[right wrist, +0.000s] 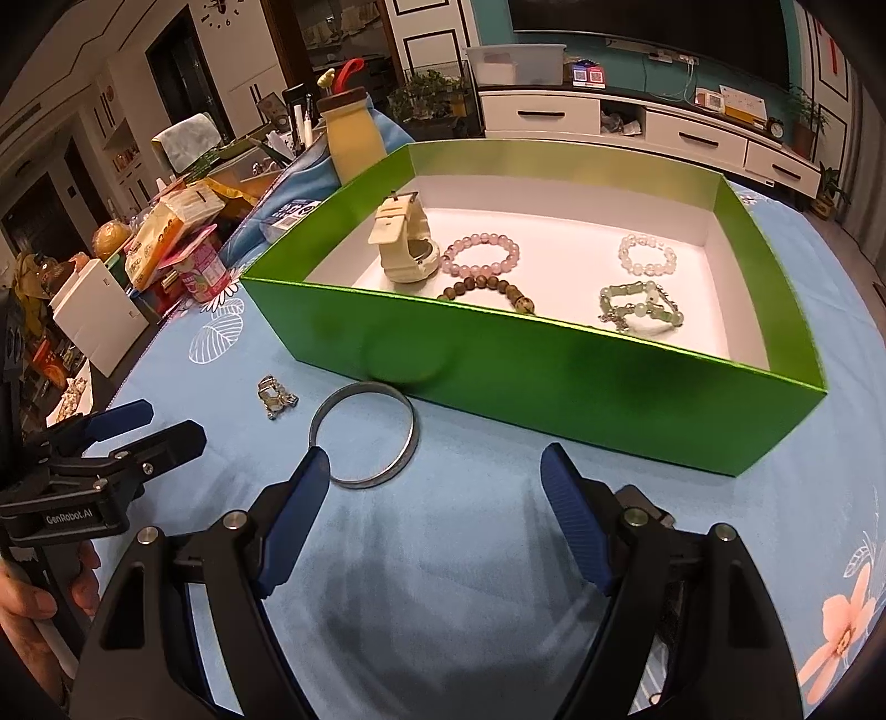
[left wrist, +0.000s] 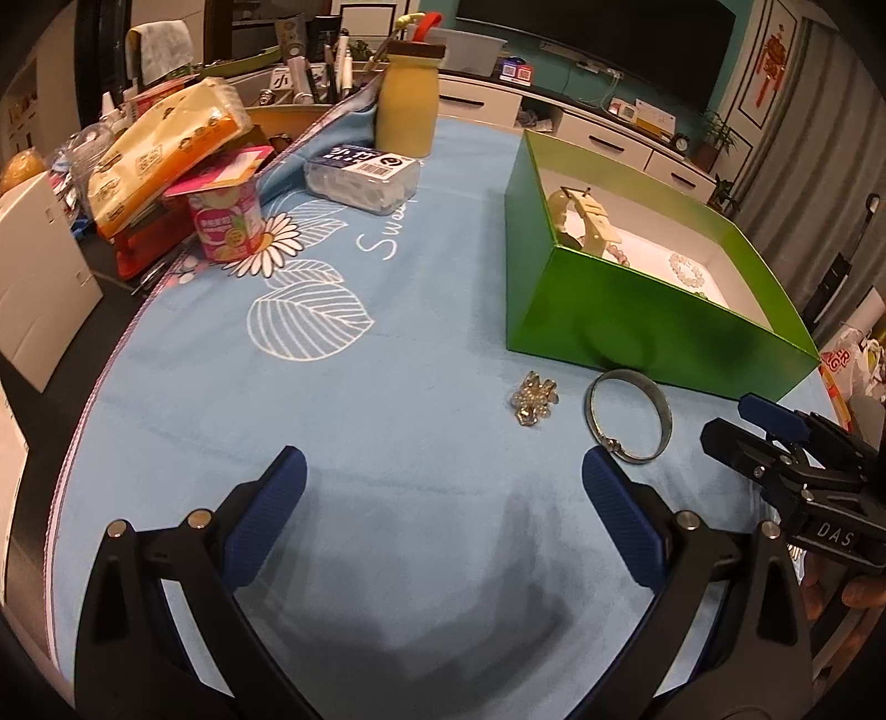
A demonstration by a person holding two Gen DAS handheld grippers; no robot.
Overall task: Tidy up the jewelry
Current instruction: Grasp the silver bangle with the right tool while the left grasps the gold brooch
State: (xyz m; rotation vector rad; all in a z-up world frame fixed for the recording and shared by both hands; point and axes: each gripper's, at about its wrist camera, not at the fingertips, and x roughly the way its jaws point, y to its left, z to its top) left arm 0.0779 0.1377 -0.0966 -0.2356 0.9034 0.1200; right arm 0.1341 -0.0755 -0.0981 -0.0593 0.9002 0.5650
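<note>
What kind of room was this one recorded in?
Most likely a home living room: a big dark TV screen hangs over a low white drawer cabinet, and the table's blue floral cloth carries snack clutter.

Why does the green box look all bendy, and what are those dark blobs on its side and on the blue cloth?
Right wrist view: the fisheye lens curves the green box, and the blobs on its shiny wall are dim reflections, one ring-shaped above the silver bangle. Left wrist view: the same bending, with a dark reflection on the box wall and soft grey shadows on the cloth between the open left claw fingers.
</note>
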